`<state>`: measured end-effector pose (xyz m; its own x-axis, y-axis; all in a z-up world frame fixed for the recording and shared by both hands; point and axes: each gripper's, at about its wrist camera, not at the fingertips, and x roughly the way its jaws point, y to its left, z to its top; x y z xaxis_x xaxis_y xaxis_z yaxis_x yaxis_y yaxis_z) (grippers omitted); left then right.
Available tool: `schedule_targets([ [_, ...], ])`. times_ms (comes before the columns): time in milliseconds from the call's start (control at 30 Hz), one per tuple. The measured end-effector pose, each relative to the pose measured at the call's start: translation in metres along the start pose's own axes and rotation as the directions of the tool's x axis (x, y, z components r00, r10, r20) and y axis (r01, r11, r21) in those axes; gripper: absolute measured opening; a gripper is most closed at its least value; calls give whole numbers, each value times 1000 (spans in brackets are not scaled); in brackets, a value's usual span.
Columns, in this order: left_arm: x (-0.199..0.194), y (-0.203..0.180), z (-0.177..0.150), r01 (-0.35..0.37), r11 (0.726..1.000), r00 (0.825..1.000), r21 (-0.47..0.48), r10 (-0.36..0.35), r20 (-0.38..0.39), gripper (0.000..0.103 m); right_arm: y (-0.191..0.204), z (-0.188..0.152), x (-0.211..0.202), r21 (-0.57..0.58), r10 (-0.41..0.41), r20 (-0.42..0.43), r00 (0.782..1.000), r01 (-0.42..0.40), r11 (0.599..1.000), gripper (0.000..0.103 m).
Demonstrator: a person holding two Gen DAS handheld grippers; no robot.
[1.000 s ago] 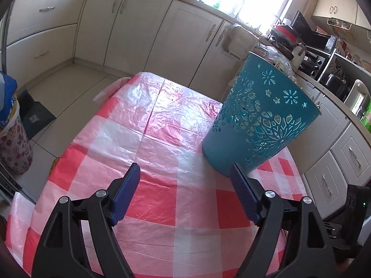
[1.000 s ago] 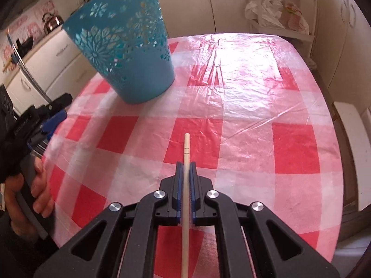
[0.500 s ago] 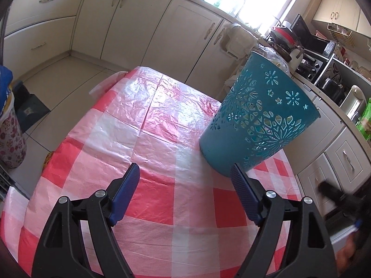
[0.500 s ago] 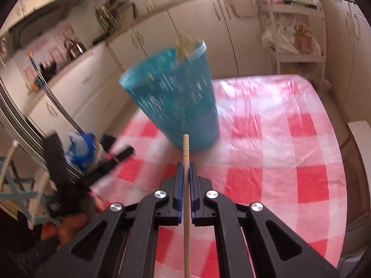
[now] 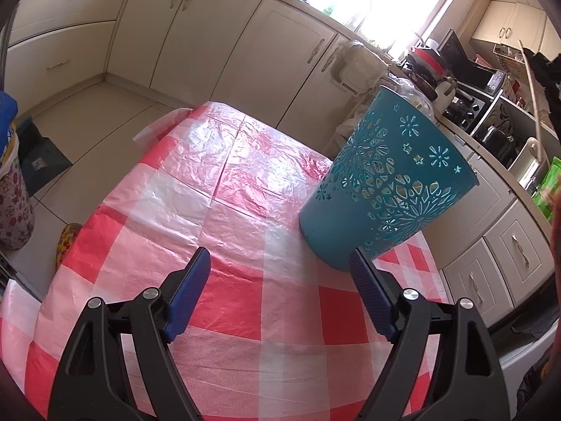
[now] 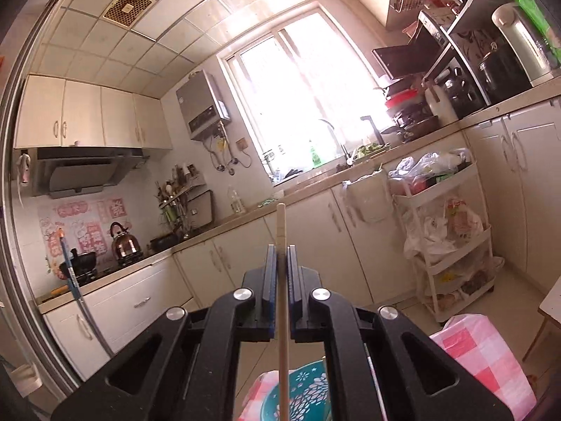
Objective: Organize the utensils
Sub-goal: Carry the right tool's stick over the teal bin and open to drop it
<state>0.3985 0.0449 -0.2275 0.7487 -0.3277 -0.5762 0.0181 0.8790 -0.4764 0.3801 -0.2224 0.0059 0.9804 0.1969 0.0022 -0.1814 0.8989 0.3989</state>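
Observation:
A teal cut-out basket [image 5: 385,189] stands upright on the red-and-white checked tablecloth [image 5: 210,193]. My left gripper [image 5: 279,256] hovers low over the cloth just in front of the basket, jaws wide open with nothing between them. My right gripper [image 6: 281,249] is held high and level, shut on a pale wooden chopstick [image 6: 281,224] that sticks out past its tips. Below it, the basket [image 6: 308,393] shows at the bottom edge of the right wrist view. In the left wrist view the chopstick [image 5: 533,105] appears as a thin slanted line at the upper right, above the basket.
Cream cabinets and a cluttered counter [image 5: 466,129] run behind the table. A white trolley [image 6: 445,231] full of bags stands by the cabinets. A flowered bin [image 5: 14,203] sits on the floor left of the table, and the table corner [image 6: 484,351] lies lower right.
My right gripper has lifted the chopstick off the table and swung up to level, so its view went from the cloth to the kitchen wall. The left gripper has barely moved.

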Motion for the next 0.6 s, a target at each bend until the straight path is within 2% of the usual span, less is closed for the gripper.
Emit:
schedule_targets([
  [267, 4, -5, -1, -15, 1000, 1000, 17, 15, -23, 78, -7, -22, 41, -27, -69, -13, 998, 68, 997, 6],
  [600, 5, -8, 0, -42, 999, 999, 30, 42, -27, 80, -7, -38, 54, -36, -87, -52, 995, 85, 996, 6],
])
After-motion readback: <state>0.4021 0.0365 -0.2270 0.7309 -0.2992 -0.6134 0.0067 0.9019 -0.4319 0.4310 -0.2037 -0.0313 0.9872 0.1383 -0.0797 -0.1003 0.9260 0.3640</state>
